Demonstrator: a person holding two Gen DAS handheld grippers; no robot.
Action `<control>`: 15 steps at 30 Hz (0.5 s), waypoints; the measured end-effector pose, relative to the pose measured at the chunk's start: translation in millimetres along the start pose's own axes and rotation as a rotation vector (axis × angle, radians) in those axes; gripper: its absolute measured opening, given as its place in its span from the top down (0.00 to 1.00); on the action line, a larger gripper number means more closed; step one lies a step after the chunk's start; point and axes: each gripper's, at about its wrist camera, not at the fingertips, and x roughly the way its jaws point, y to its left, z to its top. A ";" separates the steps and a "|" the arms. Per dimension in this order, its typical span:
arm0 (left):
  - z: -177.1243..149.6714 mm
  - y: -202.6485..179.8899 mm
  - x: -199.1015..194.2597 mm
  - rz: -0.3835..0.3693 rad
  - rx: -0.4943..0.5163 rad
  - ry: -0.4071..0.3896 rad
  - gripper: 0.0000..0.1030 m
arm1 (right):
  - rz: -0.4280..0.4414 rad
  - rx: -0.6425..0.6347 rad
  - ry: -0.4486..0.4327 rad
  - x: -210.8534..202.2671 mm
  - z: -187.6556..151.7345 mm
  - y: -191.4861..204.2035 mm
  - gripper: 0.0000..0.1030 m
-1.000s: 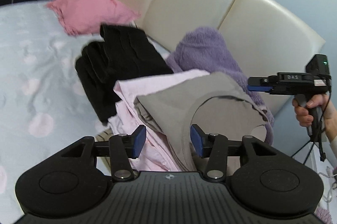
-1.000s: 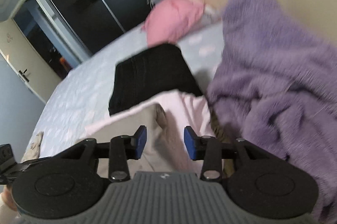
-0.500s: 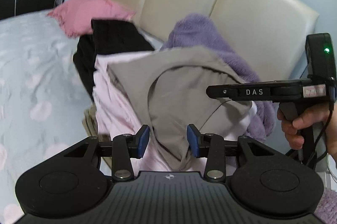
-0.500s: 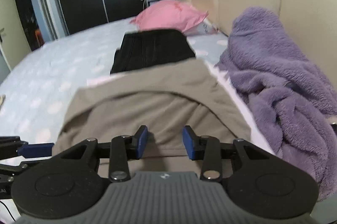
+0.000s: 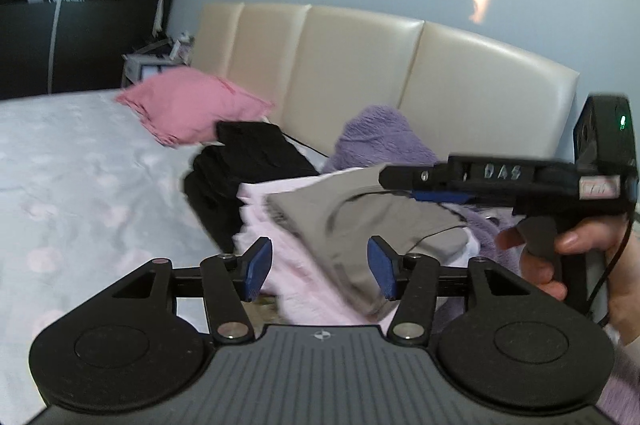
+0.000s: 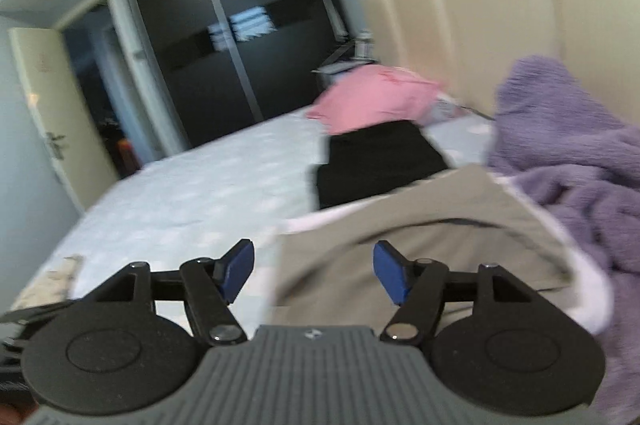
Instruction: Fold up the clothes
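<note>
A grey-brown garment (image 5: 384, 221) lies on top of a pale pink garment (image 5: 288, 249) in a pile on the bed; it also shows in the right wrist view (image 6: 420, 241). My left gripper (image 5: 320, 269) is open and empty, just before the pile's near edge. My right gripper (image 6: 312, 271) is open and empty, above the grey garment's near edge. In the left wrist view the right gripper (image 5: 404, 181) reaches in from the right over the grey garment.
Folded black clothes (image 5: 248, 161) lie beyond the pile, with a pink pillow (image 5: 188, 105) behind them. A purple fleece blanket (image 6: 572, 161) is heaped against the cream headboard (image 5: 360, 65). The pale bedspread (image 5: 80, 177) stretches to the left. A dark wardrobe (image 6: 224, 53) stands beyond.
Both grippers have opened wider and drawn back and up from the pile. The grey garment lies on the pile, held by neither.
</note>
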 end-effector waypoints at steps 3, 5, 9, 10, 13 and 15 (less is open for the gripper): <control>-13.5 18.5 -24.3 0.073 0.014 0.005 0.49 | 0.080 -0.011 0.013 7.0 -11.3 33.7 0.29; -24.3 32.9 -38.5 0.117 0.006 0.027 0.49 | 0.127 -0.019 0.026 12.3 -22.4 56.1 0.28; -46.5 59.8 -64.8 0.215 0.006 0.060 0.48 | 0.155 -0.027 0.082 31.8 -51.5 94.1 0.23; -51.7 66.5 -70.4 0.239 0.002 0.066 0.48 | 0.152 -0.043 0.092 36.0 -59.3 104.1 0.23; -65.3 86.0 -87.3 0.303 -0.026 0.075 0.45 | 0.137 -0.099 0.116 47.7 -83.2 134.8 0.22; -73.2 97.6 -98.3 0.351 -0.051 0.068 0.41 | 0.124 -0.139 0.131 53.9 -99.7 153.1 0.22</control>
